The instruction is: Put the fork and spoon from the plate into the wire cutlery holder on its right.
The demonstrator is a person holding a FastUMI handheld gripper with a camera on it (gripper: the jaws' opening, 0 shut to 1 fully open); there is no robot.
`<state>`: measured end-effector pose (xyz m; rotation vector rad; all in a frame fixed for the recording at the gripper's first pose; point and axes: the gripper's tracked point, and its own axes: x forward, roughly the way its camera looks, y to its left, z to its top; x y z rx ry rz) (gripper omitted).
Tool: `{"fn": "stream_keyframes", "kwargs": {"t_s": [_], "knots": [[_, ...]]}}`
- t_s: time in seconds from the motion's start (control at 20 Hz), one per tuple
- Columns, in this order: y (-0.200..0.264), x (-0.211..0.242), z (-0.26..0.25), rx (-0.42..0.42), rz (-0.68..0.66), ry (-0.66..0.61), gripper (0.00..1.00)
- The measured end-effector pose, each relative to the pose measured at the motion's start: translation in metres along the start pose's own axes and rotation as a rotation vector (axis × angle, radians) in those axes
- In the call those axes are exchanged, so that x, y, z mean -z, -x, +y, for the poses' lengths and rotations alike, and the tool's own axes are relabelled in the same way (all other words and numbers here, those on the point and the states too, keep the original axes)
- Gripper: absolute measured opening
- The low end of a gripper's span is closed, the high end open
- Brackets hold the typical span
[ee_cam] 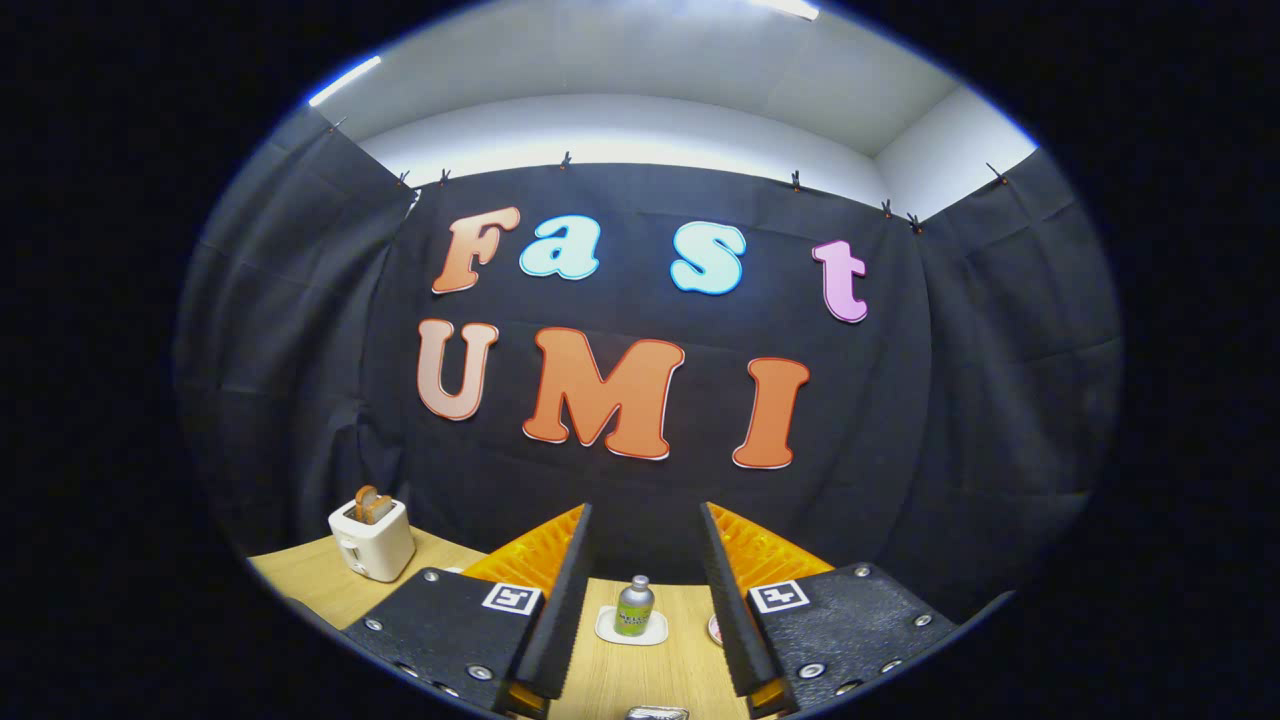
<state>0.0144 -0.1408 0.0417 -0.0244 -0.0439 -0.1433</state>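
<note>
A shiny metal piece [656, 712] peeks in at 6 o'clock, low between the gripper's [645, 512] parted, empty fingers; cutlery, plate or holder cannot be told.

Desk [640, 680]: light wood-grain finish. Toaster [373, 541]: cream-white body, with brown toast [372, 505] in its slots. Bottle [634, 607]: green body, silver-grey cap, standing on a white coaster [631, 632]. Booth wall [960, 420]: black cloth. Ceiling [640, 90]: white. The gripper [647, 520] carries black-and-white square markers; its jaws stand apart, gripping nothing.
</note>
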Motion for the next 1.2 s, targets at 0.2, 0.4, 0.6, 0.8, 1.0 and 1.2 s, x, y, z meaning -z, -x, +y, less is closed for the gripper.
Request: {"fn": "stream_keyframes", "kwargs": {"t_s": [0.2, 0.4, 0.6, 0.8, 1.0, 1.2], "knots": [[0.003, -0.014, 0.007, -0.029, -0.045, -0.042, 0.82], [0.011, -0.027, 0.012, -0.058, -0.079, -0.04, 0.91], [0.019, -0.032, 0.014, -0.08, -0.119, -0.036, 0.96], [0.019, -0.036, 0.019, -0.088, -0.15, 0.009, 0.97], [0.022, -0.029, 0.022, -0.099, -0.129, 0.014, 0.97], [0.02, -0.021, 0.017, -0.093, -0.111, 0.036, 0.97]]}}
